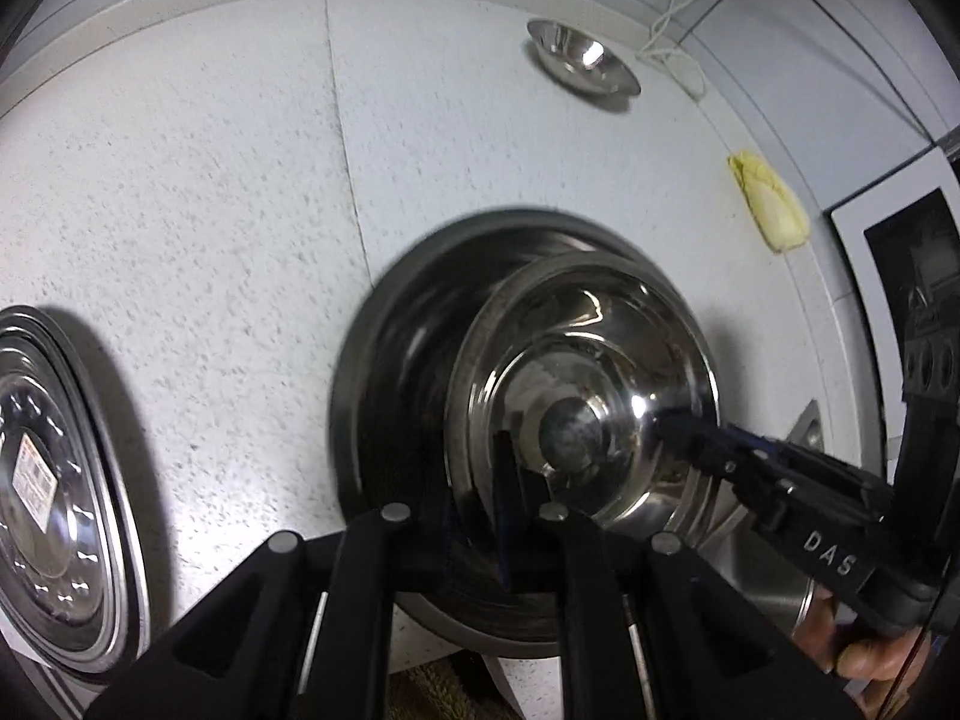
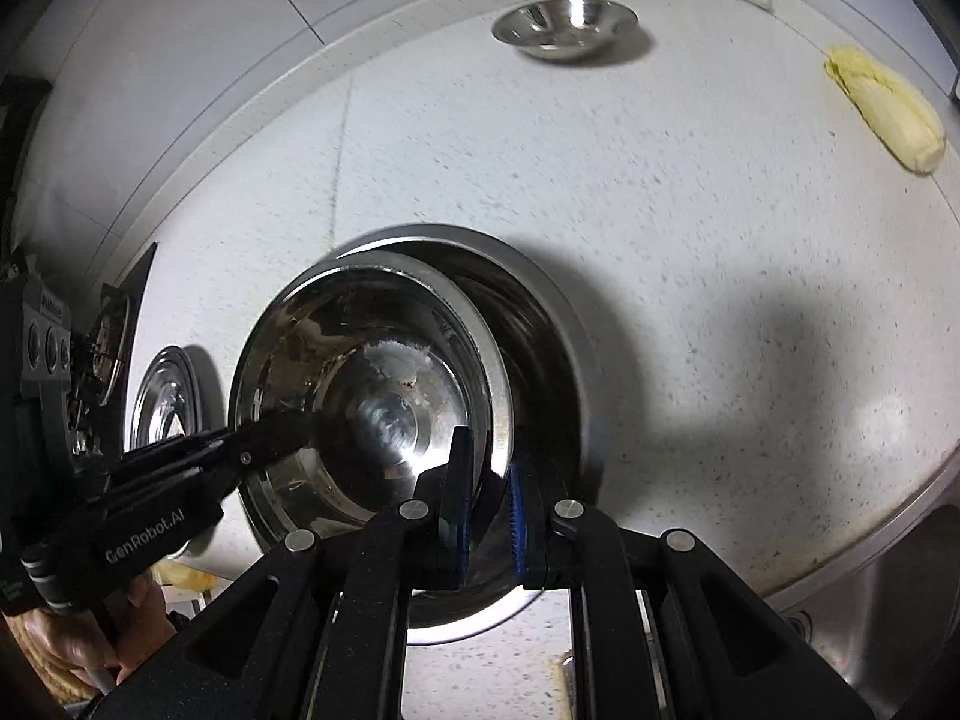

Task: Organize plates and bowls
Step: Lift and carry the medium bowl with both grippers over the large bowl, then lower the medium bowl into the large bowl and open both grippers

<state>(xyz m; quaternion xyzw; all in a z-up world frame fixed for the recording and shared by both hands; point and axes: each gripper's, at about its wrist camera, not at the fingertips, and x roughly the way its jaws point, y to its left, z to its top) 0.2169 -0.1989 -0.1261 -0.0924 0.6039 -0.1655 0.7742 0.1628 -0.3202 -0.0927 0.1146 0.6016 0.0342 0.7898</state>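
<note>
A steel bowl (image 2: 360, 396) is held tilted inside a larger steel bowl (image 2: 540, 360) that sits on the white speckled bench (image 2: 720, 240). The smaller bowl's opening faces up and toward the cameras, its rim leaning against the left inner side of the big bowl in the right wrist view; being round, it has no long axis. Its inside is shiny and mirror-like, with a flat round base and some whitish residue near the bottom.

The right gripper (image 2: 486, 510) is narrowed on the near rim of the smaller bowl, one finger inside and one outside, blue pads touching the wall. The left gripper (image 1: 504, 516) is also closed narrowly at that bowl's rim (image 1: 582, 384), though the contact is partly hidden and blurred. In each view the other gripper is seen reaching into the bowl from the side.

A second small bowl (image 1: 582, 60) stands upright far back on the bench near the wall. A flat steel plate (image 1: 54, 480) with a sticker lies to the left, well apart. A yellow cloth (image 2: 882, 108) lies at the right rear, and a white cable (image 1: 672, 30) hangs from a wall socket.
</note>
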